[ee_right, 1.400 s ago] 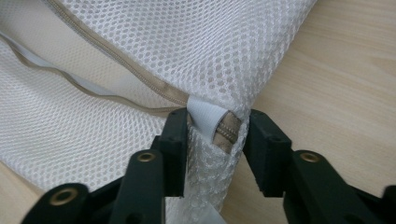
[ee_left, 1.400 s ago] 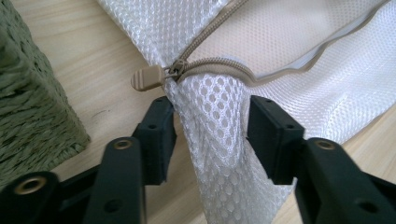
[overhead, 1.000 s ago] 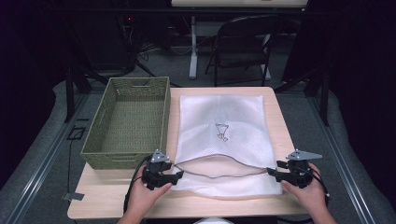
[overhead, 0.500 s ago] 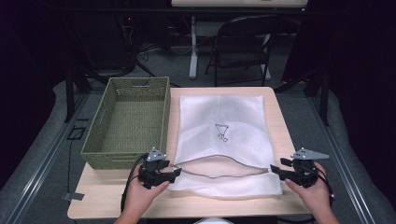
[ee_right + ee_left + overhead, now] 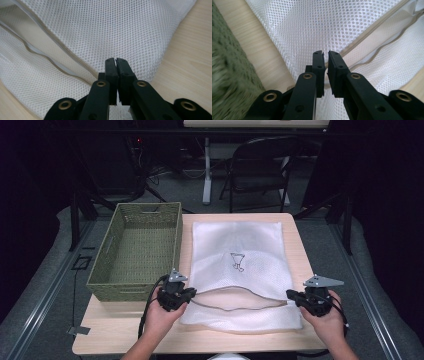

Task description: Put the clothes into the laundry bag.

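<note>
White mesh bag (image 5: 240,265) lies flat on bench (image 5: 125,325), just right of green basket (image 5: 137,250), zip mouth gaping at near end. Left gripper (image 5: 186,293) has just closed, clamped on bag's upper mesh edge at L end of zip; right gripper (image 5: 294,296) likewise clamped at R end.

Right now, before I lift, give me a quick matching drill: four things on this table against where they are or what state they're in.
1 left gripper
2 right gripper
3 basket
4 mesh bag

a olive green, left part of table
b white, lying flat, zip open
c shut on the bag's near left corner
d shut on the bag's near right corner

Pairs: 1-c, 2-d, 3-a, 4-b
</note>
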{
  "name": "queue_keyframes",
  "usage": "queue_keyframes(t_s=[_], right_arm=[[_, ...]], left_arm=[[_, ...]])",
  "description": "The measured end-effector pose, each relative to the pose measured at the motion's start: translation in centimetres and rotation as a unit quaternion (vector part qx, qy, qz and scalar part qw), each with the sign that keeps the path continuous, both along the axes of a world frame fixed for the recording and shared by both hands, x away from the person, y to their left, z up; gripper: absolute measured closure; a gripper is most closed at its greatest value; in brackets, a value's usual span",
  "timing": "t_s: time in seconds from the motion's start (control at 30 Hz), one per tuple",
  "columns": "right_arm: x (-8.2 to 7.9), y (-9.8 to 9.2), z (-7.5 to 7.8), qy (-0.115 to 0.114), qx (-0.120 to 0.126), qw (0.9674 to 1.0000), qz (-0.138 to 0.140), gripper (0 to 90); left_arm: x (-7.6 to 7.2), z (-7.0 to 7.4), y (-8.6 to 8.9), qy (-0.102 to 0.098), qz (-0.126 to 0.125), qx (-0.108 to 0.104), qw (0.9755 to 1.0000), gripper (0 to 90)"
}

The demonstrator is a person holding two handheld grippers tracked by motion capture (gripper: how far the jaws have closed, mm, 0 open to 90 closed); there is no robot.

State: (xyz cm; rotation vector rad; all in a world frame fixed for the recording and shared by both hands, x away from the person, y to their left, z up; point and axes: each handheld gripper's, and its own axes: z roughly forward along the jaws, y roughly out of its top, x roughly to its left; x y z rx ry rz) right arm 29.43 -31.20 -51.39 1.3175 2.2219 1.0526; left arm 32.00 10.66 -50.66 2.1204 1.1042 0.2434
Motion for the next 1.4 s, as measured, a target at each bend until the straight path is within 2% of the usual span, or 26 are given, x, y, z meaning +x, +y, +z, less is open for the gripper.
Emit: queue_keyframes(t_s=[0.03,0.07,0.17,0.33,0.5,0.63,0.77,0.9,1.2,1.33,1.4], right_arm=[[0.0,0.0,0.0,0.0,0.0,1.0,0.0,87.9],[0.1,0.1,-0.2,0.003,-0.003,1.0,0.001,88.2],[0.6,-0.1,-0.9,0.012,-0.007,0.9999,-0.005,88.9],[1.3,-0.8,-2.4,0.043,-0.002,0.999,-0.011,89.7],[1.6,-1.3,-3.2,0.058,-0.002,0.9982,-0.018,90.0],[1.6,-1.7,-3.7,0.068,-0.013,0.9974,-0.022,90.0],[1.8,-2.0,-4.0,0.072,-0.014,0.9971,-0.024,90.0],[1.8,-2.1,-4.1,0.075,-0.016,0.9967,-0.026,90.0],[1.6,-1.9,-4.0,0.068,-0.014,0.9974,-0.02,90.0],[1.4,-1.9,-3.7,0.059,-0.013,0.998,-0.019,89.2],[1.3,-1.9,-3.6,0.057,-0.014,0.9981,-0.02,88.9]], left_arm=[[0.1,-0.2,-0.3,0.0,0.004,0.002,1.0,84.6],[0.3,-0.4,-0.5,0.001,-0.002,0.015,0.9999,84.6],[0.4,-1.1,-0.8,0.0,0.0,0.031,0.9995,84.9],[0.7,-2.8,-0.8,0.017,0.0,0.052,0.9985,84.9],[1.0,-3.8,-0.9,0.029,0.002,0.068,0.9972,84.5],[1.2,-4.4,-0.9,0.035,-0.001,0.08,0.9961,84.0],[1.3,-4.8,-0.8,0.041,-0.001,0.082,0.9958,84.0],[1.4,-5.1,-0.8,0.041,-0.002,0.094,0.9947,84.3],[1.4,-5.0,-0.3,0.038,0.006,0.088,0.9954,84.0],[1.2,-4.3,-0.1,0.034,0.012,0.067,0.9971,82.3],[1.0,-3.8,0.0,0.024,0.012,0.06,0.9978,82.0]])
